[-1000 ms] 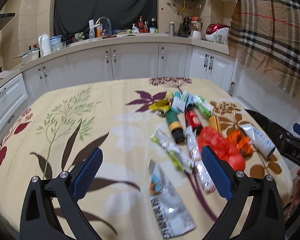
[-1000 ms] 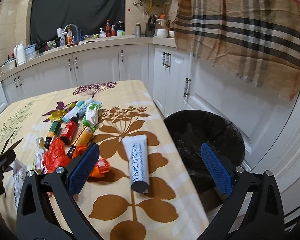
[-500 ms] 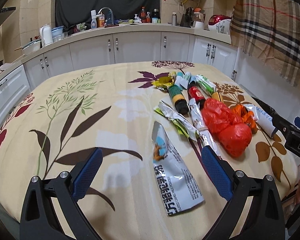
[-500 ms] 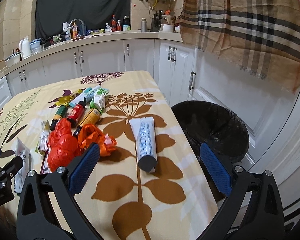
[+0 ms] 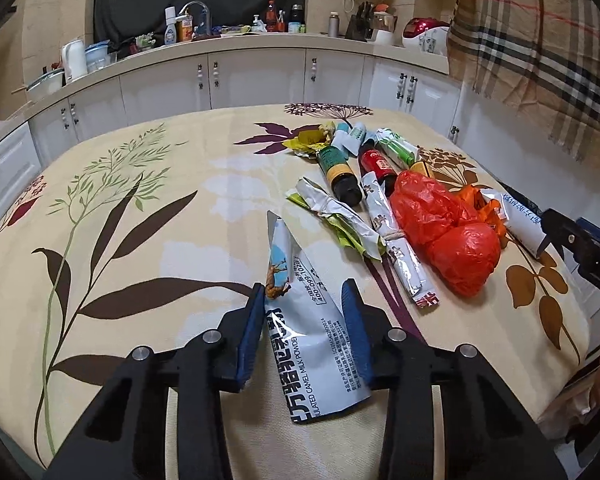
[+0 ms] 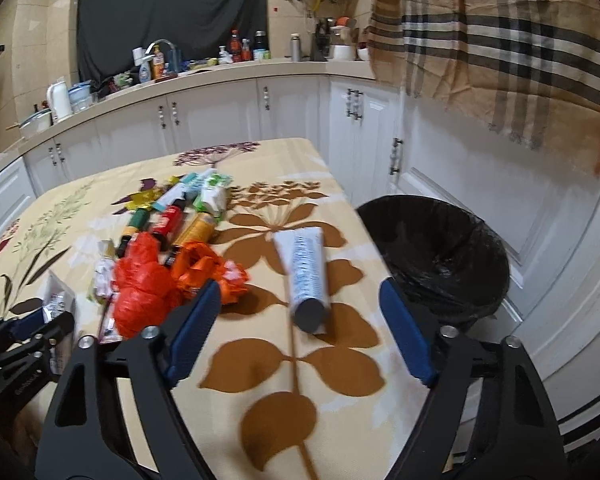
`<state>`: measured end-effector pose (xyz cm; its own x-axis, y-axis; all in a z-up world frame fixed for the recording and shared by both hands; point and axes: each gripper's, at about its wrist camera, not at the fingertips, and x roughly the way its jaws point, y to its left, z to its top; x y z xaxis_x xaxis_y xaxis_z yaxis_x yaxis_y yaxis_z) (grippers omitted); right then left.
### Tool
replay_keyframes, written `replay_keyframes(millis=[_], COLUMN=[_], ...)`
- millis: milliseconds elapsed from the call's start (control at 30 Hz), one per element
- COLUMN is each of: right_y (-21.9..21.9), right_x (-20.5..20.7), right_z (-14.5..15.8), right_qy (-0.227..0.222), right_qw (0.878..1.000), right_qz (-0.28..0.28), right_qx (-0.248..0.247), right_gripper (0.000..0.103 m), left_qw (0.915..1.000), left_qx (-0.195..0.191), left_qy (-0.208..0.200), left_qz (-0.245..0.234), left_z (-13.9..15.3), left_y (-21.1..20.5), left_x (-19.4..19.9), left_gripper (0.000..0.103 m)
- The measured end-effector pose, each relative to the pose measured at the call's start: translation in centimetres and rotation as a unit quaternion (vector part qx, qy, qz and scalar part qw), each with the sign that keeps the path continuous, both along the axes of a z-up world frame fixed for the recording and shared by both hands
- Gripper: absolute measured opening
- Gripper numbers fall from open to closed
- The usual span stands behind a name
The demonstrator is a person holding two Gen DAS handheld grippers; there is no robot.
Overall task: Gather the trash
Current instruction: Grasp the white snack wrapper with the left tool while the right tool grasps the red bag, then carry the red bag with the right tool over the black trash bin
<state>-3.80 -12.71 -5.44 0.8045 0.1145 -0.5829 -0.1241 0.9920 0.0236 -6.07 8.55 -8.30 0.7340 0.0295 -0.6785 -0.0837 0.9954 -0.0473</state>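
Note:
A white milk powder pouch (image 5: 300, 320) lies flat at the near side of the flowered table (image 5: 140, 280). My left gripper (image 5: 305, 312) is low over it and its jaws are closing, with both blue pads against the pouch's edges. My right gripper (image 6: 300, 292) hangs over the table's right end. Its jaws are closing too but still stand wide, and the capped end of a white tube (image 6: 306, 260) lies between the fingertips with neither pad touching it. Red (image 5: 440, 224) and orange (image 6: 204, 268) plastic bags, wrappers and small bottles (image 5: 340, 172) lie between the two grippers.
A bin lined with a black bag (image 6: 440, 256) stands on the floor just past the table's right edge, beside white cabinets. A plaid cloth (image 6: 500, 40) hangs above it. The far counter (image 5: 220, 44) is crowded with bottles and kitchenware.
My left gripper has come down over the pouch and its jaws have gone from wide apart to pressing on it. The right jaws have narrowed a little around the tube's end.

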Motion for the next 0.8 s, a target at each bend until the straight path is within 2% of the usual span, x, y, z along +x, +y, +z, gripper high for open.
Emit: replay_keyframes(millis=[167, 433, 567, 667, 733, 767, 800], right_y=[2.2, 6.4, 7.5, 8.0, 8.3, 8.4, 8.5], right_x=[-0.2, -0.1, 0.3, 0.3, 0.4, 0.4, 0.4], right_z=[0.4, -0.2, -1.0, -1.5, -1.7, -1.8, -1.9], right_qy=[-0.001, 0.004, 0.019, 0.027, 0.033, 0.036, 0.039], right_qw=[0.999, 0.996, 0.994, 0.993, 0.991, 0.99, 0.989], right_qz=[0.037, 0.094, 0.108, 0.116, 0.127, 0.135, 0.142], right_qx=[0.008, -0.002, -0.01, -0.008, -0.003, 0.001, 0.005], right_gripper=[0.072, 0.07, 0.06, 0.056, 0.048, 0.04, 0.035], left_qw=[0.9999, 0.9978, 0.9965, 0.996, 0.9959, 0.9959, 0.9958], left_qx=[0.007, 0.015, 0.019, 0.021, 0.02, 0.02, 0.02], left_qy=[-0.001, -0.006, -0.011, -0.014, -0.015, -0.016, -0.016], left_qz=[0.013, 0.064, 0.08, 0.086, 0.087, 0.087, 0.087], left_z=[0.3, 0.8, 1.0, 1.1, 1.1, 1.1, 1.1], left_y=[1.3, 5.3, 6.9, 7.6, 7.8, 7.8, 7.9], left_x=[-0.2, -0.7, -0.8, -0.8, -0.8, -0.8, -0.8], left_gripper=[0.038, 0.036, 0.036, 0.035, 0.035, 0.035, 0.035])
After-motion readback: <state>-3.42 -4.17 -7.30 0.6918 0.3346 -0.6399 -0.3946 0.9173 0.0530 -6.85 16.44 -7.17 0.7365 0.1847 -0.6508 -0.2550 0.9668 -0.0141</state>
